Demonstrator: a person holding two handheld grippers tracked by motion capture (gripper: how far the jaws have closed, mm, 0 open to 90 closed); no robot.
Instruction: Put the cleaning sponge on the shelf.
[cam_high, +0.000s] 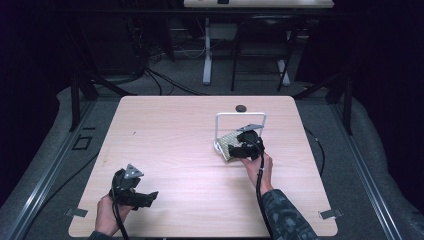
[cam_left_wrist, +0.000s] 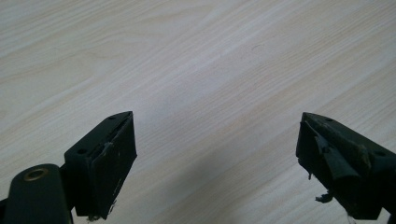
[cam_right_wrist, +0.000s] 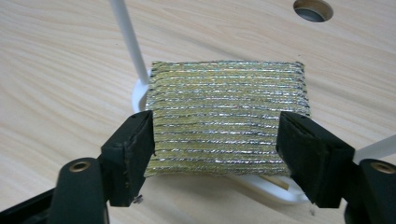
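From above the near side we look forward and down over the whole worktop. Each tool's camera sits low and close, facing along its jaws; all three views share the worktop's wood.

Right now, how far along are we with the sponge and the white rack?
Done: the right gripper has reached the gold-and-silver striped sponge, jaws on either side of it and at its edges. In hand: that grip; the sponge lies over the white wire rack's base. Whether it's going in or coming out, I can't tell. Left: the left gripper sits open over bare table, unused.
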